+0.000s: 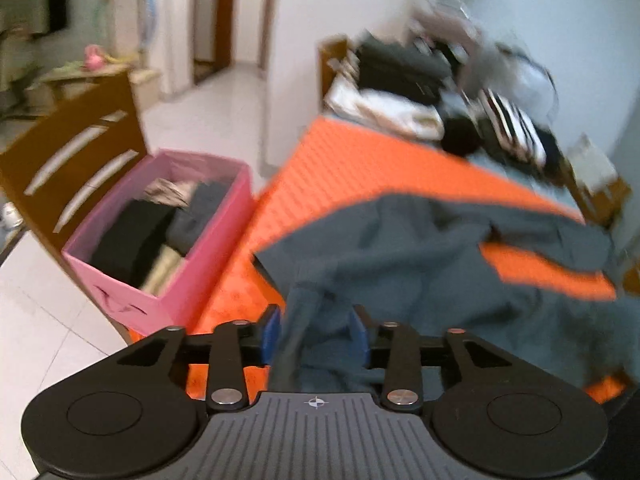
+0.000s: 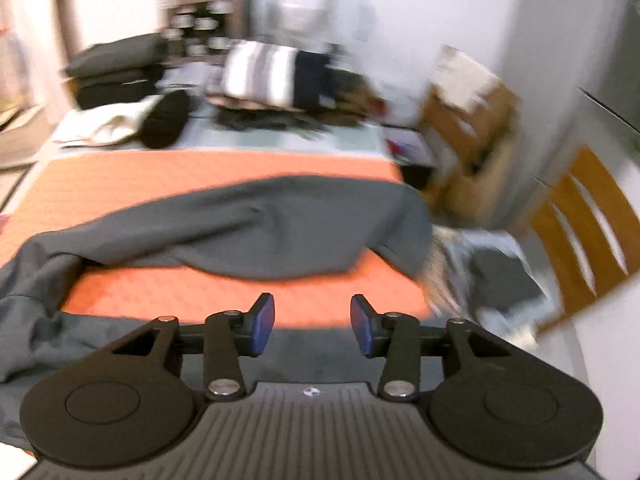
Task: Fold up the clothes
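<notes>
Covering most of the table, an orange mat (image 1: 360,172) with a dark grey garment (image 1: 420,264) spread loose and rumpled across its near half, one band of orange showing through between two folds. Heaped along the far edge of the table, beyond the mat: a stack of dark folded clothes (image 2: 116,72), a pale crumpled cloth (image 2: 104,124), a small black bundle (image 2: 166,118) and a striped piece (image 2: 272,74), all well apart from the garment and blurred. Standing just beside the left side of the mat, a pink box (image 1: 160,240) holding dark and beige folded clothes, backed by a wooden chair (image 1: 68,152) with a slatted back. Standing off the right side, a second wooden chair (image 2: 588,232) with a heap of grey and patterned cloth (image 2: 492,272) on its seat, close to the garment's hanging right end; further back, a brown cardboard box (image 2: 472,120). Down at the near edge, left gripper (image 1: 314,332) with a bunched fold of the grey garment running between its blue pads, jaws drawn in against the cloth on both sides. Lower still in the other view, right gripper (image 2: 312,324) spread wide with nothing between its pads, poised above the near hem of the garment and the bare strip of mat.
</notes>
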The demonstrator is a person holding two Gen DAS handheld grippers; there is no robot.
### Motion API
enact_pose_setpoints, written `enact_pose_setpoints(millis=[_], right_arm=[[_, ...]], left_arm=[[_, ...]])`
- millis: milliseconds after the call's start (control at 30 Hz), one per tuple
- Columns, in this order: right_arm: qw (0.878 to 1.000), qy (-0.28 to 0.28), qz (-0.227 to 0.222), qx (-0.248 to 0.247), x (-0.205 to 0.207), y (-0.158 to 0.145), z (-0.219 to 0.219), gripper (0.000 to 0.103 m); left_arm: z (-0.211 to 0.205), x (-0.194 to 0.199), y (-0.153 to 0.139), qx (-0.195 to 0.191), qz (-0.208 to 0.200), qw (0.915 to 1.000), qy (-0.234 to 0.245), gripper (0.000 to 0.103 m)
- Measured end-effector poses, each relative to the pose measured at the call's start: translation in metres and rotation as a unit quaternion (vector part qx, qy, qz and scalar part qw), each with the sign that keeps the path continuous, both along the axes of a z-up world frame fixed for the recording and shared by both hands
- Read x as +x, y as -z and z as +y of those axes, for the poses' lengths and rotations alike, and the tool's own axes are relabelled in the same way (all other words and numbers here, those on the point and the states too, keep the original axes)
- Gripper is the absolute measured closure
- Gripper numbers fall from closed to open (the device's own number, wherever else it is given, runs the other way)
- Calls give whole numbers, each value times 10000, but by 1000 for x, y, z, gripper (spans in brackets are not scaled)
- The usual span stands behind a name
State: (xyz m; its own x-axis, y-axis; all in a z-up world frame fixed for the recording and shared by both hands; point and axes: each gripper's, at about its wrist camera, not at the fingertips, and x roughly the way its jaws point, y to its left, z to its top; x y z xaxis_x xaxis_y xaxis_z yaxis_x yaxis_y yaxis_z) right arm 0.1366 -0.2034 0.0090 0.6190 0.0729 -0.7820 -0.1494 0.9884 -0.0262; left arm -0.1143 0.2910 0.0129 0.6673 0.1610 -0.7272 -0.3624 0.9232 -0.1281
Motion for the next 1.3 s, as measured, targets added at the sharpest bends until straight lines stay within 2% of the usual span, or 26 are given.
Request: enact_pose_setpoints(millis=[33,100,300,367,567,867,1000,1167,1300], right_arm=[[9998,-206,5,57,11,1,8,55],[9980,-610,15,170,34,1,25,55],[9846,-1693,72,424,91,10,81,53],[9779,-2027,131,501,105,18,102,53],[9551,-2896,247,576,134,37,152,53],[9060,-4193,413,418,162,68,230,47],[8858,-4599,543,310,171,84,259,46],[8576,-5092,703,174,183,105,296,42],[8330,-5455,926,70,191,121,320,38]], left_arm=[[2,-1,-4,17,-107,9998,-150,51],[5,-2,-9,108,-263,9986,-437,49],[11,6,-12,302,-335,9915,-1220,46],[13,13,-8,251,-292,9892,-1411,46],[20,32,13,-398,-226,9787,-2002,46],[55,81,40,-705,39,9755,-2083,46],[75,106,57,-834,337,9792,-1821,46],[97,129,81,-1180,680,9788,-1533,46],[104,140,103,-1527,1049,9720,-1448,47]])
